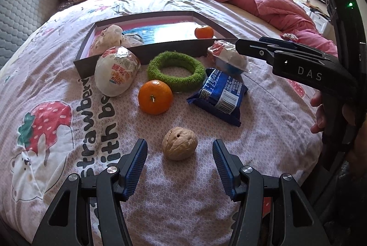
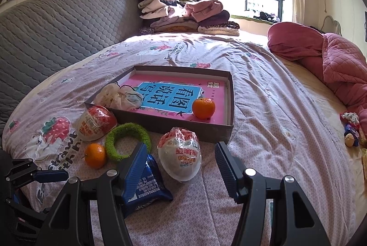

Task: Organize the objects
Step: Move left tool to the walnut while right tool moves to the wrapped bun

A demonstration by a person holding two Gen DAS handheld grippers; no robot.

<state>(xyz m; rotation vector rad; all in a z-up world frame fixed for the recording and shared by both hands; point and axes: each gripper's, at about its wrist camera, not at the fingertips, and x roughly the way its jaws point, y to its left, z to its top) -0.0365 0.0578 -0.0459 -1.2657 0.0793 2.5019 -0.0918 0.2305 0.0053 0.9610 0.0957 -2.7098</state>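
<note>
Left gripper (image 1: 179, 162): jaws apart, nothing clamped; a walnut (image 1: 179, 146) lies on the bedspread (image 1: 263, 142) between the fingertips, clear of both pads.
Right gripper (image 2: 181, 161): jaws apart, nothing clamped; a wrapped egg-shaped toy (image 2: 181, 154) lies between the fingers without contact that can be made out.
Landmark: the shallow box (image 2: 174, 123), open-topped, on the bedspread.
Near the box's front wall: a green fuzzy ring (image 1: 176, 71) just in front of it; a second wrapped egg (image 1: 117, 70) leaning at its left front corner; the first egg at its right front corner.
Further from the box: an orange (image 1: 155, 97) in front of the ring; a blue snack packet (image 1: 219, 97) beside it, partly behind the right gripper's left finger in the right wrist view.
In the way: the packet and ring crowd the first egg's left side; the box wall stands behind it.
Box contents: a pink-and-blue printed sheet (image 2: 167, 94) on the floor, a crumpled pale bag (image 2: 119, 97) at the left, a second orange (image 2: 203, 108) at the right.
Beyond the box: folded clothes (image 2: 183, 14), a pink quilt (image 2: 332, 58).
</note>
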